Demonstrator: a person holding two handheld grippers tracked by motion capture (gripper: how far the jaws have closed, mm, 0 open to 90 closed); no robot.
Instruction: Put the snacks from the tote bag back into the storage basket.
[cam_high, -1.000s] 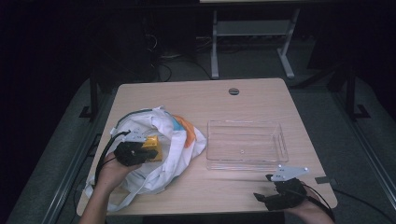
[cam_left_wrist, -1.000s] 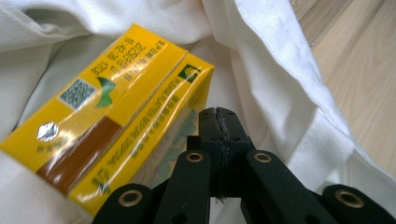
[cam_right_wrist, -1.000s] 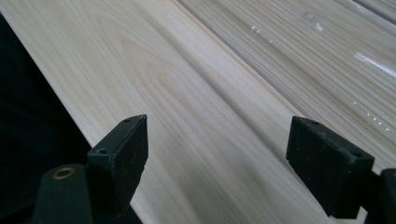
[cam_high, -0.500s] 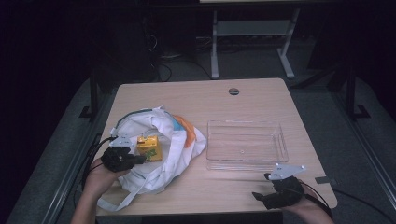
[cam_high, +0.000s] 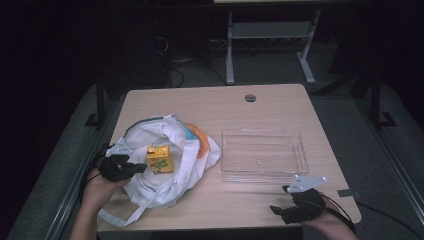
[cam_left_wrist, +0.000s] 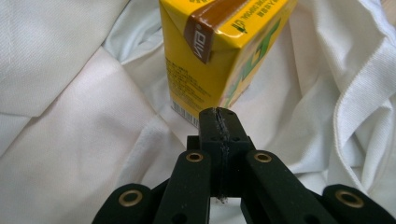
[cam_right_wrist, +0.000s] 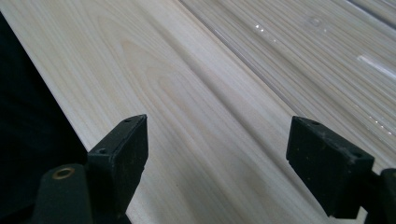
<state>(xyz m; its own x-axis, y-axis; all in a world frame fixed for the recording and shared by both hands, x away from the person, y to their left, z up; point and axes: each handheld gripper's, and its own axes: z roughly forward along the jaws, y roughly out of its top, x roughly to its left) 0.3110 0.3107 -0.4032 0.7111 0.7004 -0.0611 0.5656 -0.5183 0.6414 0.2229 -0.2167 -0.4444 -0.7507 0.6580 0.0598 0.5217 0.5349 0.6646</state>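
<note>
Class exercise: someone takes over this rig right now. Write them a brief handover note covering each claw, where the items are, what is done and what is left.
Left claw: shut, empty, aimed at the yellow juice carton, close in front of it.
Right claw: open, empty, low over the table near the front edge.
Carton: upright on the white cloth bag.
Clear tray: empty, right of the bag.
Done: carton exposed.
Left, probably: open the left claw, grip the carton, move it to the tray.

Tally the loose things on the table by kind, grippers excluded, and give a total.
Yellow drink carton: 1
White cloth bag: 1
Clear plastic tray: 1
Total: 3
</note>
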